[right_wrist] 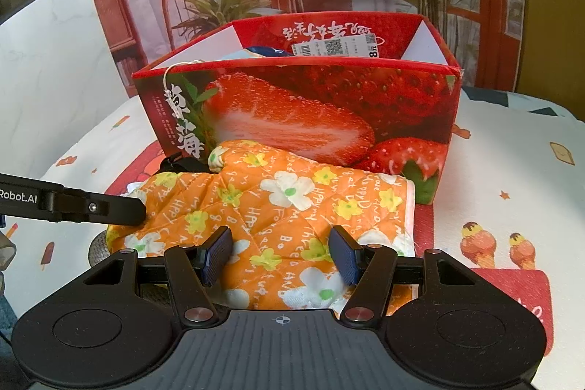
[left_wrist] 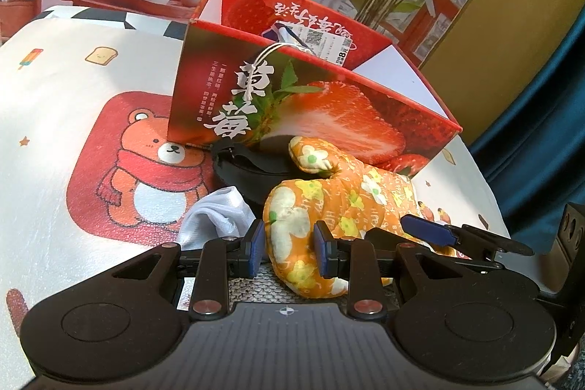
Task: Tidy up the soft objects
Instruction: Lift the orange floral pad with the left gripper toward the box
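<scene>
An orange floral oven mitt [left_wrist: 329,203] lies on the table in front of the red strawberry box [left_wrist: 310,105]. My left gripper [left_wrist: 289,249] straddles the mitt's fingertip end, pads close to the fabric on both sides, with small gaps showing. My right gripper [right_wrist: 279,254] is open over the mitt [right_wrist: 278,207], its pads wide apart above the cuff half. A white cloth [left_wrist: 219,214] and a black soft item [left_wrist: 252,170] lie to the left of the mitt. The box [right_wrist: 303,105] holds a blue-and-white item with a price tag [right_wrist: 336,48].
The table wears a white cloth with a red bear print [left_wrist: 146,167] and ice-cream prints [right_wrist: 479,243]. The right gripper's finger [left_wrist: 431,231] shows at right in the left view; the left gripper's arm [right_wrist: 73,203] shows at left in the right view. A printed backdrop stands behind.
</scene>
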A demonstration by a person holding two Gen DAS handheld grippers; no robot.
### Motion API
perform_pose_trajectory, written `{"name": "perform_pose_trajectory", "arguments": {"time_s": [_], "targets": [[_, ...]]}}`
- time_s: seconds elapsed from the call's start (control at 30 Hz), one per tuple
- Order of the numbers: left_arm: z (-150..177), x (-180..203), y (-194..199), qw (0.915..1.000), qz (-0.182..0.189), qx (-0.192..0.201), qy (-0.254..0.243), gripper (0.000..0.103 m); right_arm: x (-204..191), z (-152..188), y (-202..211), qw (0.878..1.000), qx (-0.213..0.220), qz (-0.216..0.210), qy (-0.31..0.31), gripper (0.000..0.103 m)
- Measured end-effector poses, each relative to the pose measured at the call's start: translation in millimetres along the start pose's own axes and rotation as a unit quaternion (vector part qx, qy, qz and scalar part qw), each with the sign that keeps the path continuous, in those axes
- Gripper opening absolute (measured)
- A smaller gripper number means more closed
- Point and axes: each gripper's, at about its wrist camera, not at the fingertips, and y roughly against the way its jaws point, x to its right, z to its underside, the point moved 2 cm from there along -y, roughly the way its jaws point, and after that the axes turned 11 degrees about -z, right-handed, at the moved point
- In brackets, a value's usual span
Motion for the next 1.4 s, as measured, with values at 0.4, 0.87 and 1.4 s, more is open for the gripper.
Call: {"name": "perform_pose_trajectory", "arguments": {"time_s": [0.4,0.87,1.4], "targets": [[3.5,-6.2,-0.7,0.9999,0.006,-0.008,0.014,0.03,-0.4,-0.1,0.0,1.0,0.0,-0.001,0.0,0.057],[6.9,0.7,-21.8,0.9996,0.01,-0.025,0.004,0.032,0.0,1.2,0.8,1.0,0.001,-0.002,0.002,0.057],[17.4,-12.4,-22.7,0.9994,-0.003,-0.02,0.027,0.019,46.7,4.3,28.4,0.993,0.047,0.03,-0.103,0.056]]}}
